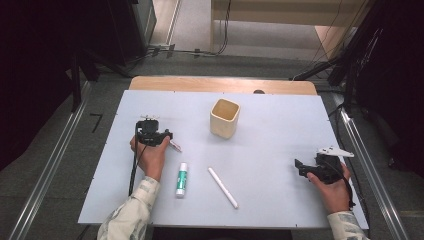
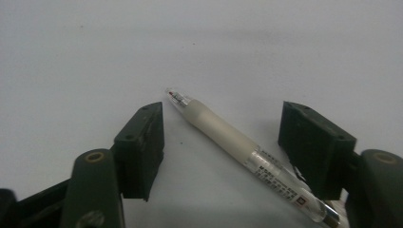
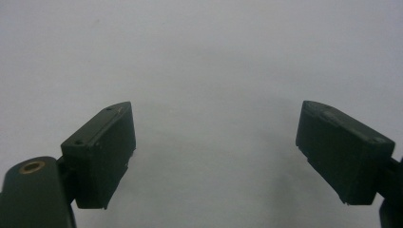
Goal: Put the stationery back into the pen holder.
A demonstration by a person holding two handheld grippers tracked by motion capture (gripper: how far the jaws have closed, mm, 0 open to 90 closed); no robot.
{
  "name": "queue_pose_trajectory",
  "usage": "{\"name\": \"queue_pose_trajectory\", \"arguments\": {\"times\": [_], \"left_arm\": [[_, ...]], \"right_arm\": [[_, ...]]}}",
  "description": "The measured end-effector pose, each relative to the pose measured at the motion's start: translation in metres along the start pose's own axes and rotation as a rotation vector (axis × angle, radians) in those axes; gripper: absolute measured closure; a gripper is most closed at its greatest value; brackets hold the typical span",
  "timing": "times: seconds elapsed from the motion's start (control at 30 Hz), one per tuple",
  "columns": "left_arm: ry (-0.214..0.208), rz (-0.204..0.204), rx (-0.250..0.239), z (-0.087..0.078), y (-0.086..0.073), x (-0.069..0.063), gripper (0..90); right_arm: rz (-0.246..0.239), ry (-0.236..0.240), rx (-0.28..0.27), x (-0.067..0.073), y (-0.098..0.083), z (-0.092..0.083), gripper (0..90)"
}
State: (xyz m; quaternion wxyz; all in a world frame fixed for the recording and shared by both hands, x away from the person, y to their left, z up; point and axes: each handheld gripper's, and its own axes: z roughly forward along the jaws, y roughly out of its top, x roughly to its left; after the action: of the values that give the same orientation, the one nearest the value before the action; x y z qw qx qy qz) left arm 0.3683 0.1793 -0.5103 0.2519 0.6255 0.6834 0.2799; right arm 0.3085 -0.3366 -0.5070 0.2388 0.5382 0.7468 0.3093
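The clear plastic pen with a frosted white grip and a red tip (image 2: 237,147) lay flat on the white table sheet (image 1: 280,125), at its left side, running slantwise between the left gripper's (image 2: 221,142) two black jaws. Those jaws stood part open with a gap on each side of the pen, neither pad pressing it; the barrel's rear end passed close by the right-hand pad, contact unclear. In the high view the pen (image 1: 175,146) poked out just beside the left gripper (image 1: 152,135), held low over the sheet by the left hand (image 1: 150,155).

The right gripper (image 3: 214,152) sat at the sheet's right side, well apart from the pen, jaws wide open with nothing between them, bare sheet below. The right hand (image 1: 332,187) held it (image 1: 320,167).

Count: one clear pen, one white glue stick with a green label (image 1: 181,179), one thin white stick-shaped pen (image 1: 223,187), one square cream cup (image 1: 224,118), two grippers.
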Motion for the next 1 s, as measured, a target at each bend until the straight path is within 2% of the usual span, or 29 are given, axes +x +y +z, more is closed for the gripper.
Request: {"name": "queue_pose_trajectory", "arguments": {"times": [0.13,0.27,0.4,0.57,0.73,0.8,1.0], "left_arm": [[-0.019,0.021,-0.011,-0.001,-0.001,-0.003,47.3],[-0.021,0.029,-0.025,-0.001,-0.001,-0.002,53.3],[-0.01,0.047,-0.043,0.0,0.0,0.002,67.2],[-0.016,0.088,-0.057,0.0,0.0,0.005,75.8],[-0.084,0.096,-0.056,-0.001,0.0,0.008,81.8],[-0.129,0.096,-0.062,0.0,0.0,0.008,82.1],[-0.192,0.125,-0.072,0.001,0.0,0.002,82.4]], "right_arm": [[0.001,0.0,-0.001,0.0,0.0,0.0,11.4],[0.0,0.001,-0.001,0.0,0.0,0.0,11.4],[0.0,0.0,-0.001,0.0,0.0,0.0,11.4],[0.001,0.001,0.0,0.0,0.0,0.0,11.4],[0.0,0.001,-0.005,-0.001,0.0,0.0,11.4],[0.0,0.001,-0.006,-0.001,0.0,0.0,11.4],[0.004,0.001,-0.006,-0.002,0.0,-0.001,11.4]]}}
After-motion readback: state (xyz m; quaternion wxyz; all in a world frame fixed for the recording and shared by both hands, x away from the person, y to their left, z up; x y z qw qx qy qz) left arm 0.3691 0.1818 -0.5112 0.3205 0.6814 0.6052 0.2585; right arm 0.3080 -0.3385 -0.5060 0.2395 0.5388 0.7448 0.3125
